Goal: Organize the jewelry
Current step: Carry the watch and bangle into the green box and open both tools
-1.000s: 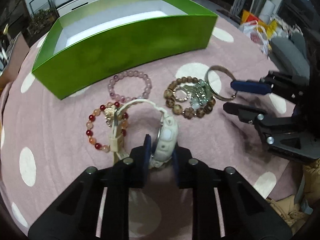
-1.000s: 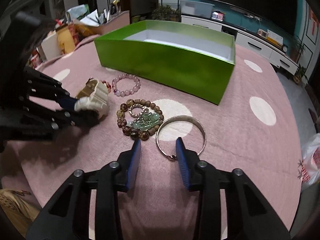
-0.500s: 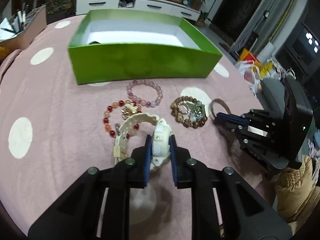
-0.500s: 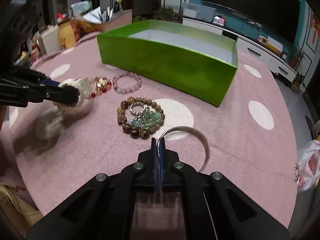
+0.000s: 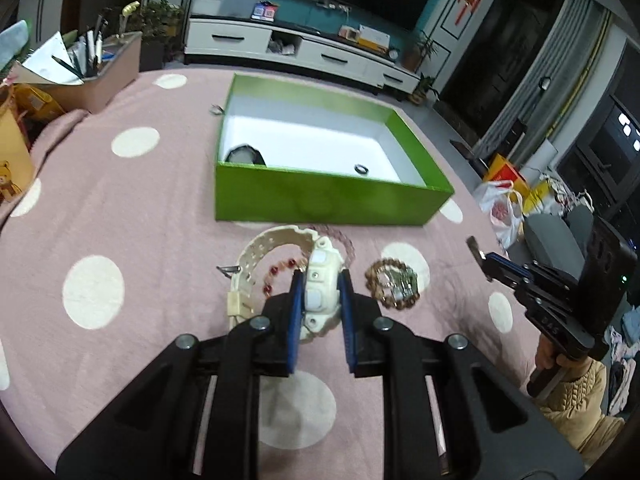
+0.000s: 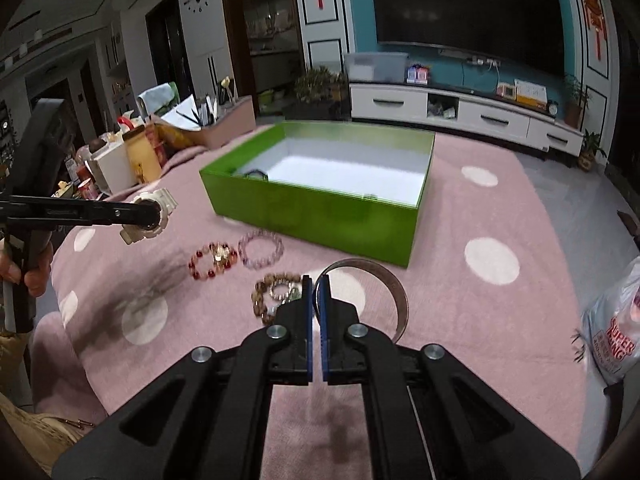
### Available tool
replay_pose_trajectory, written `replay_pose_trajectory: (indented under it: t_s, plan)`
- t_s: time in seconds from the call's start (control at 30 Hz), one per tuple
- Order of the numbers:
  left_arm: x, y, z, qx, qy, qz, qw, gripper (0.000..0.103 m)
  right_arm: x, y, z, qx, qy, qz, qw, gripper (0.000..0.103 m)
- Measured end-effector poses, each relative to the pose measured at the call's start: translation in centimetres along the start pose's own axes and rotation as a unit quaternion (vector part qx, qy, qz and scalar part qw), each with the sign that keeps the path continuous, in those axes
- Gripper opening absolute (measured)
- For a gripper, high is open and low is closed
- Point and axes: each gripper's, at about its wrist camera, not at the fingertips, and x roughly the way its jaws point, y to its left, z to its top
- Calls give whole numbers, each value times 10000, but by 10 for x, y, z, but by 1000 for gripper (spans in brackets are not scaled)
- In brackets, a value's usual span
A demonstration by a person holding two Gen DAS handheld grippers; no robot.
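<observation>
My left gripper (image 5: 321,280) is shut on the case of a white watch (image 5: 320,300), whose strap curls up off the pink dotted cloth. My right gripper (image 6: 316,280) is shut on the rim of a silver bangle (image 6: 386,278), held above the cloth. The open green box (image 5: 332,200) stands beyond, holding a black watch (image 5: 244,156) and a small ring (image 5: 361,168). On the cloth lie a red bead bracelet (image 6: 212,262), a pink bead bracelet (image 6: 260,244) and a brown bead bracelet (image 6: 276,292). The right wrist view shows the left gripper (image 6: 146,216) at the left, carrying the white watch (image 6: 154,206).
A pen holder box (image 5: 100,76) and yellow packages stand at the table's far left. A plastic bag (image 6: 616,328) hangs off the right edge. A small clip (image 5: 217,110) lies behind the box. A hand (image 6: 28,276) grips the left tool's handle.
The right gripper shut on the bangle and lifted it off the cloth. The left gripper rose with the white watch, and the box's inside came into view.
</observation>
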Motion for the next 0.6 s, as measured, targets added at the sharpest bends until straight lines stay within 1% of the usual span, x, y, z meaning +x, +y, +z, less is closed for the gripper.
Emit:
replay_pose_trajectory:
  t_s: [0.2,0.4,0.6]
  plan:
    - [-4,-4,17,76,-191,100,9997,17,-6,-1,17,-111,-234,-83,9996,2]
    - [2,-11,41,210,-331,164,9991,17,-1,-1,38,-225,-400,-147,9988,2]
    - [14,-11,68,211,-435,174,9987,17,10,3,60,-414,-515,-141,9977,2]
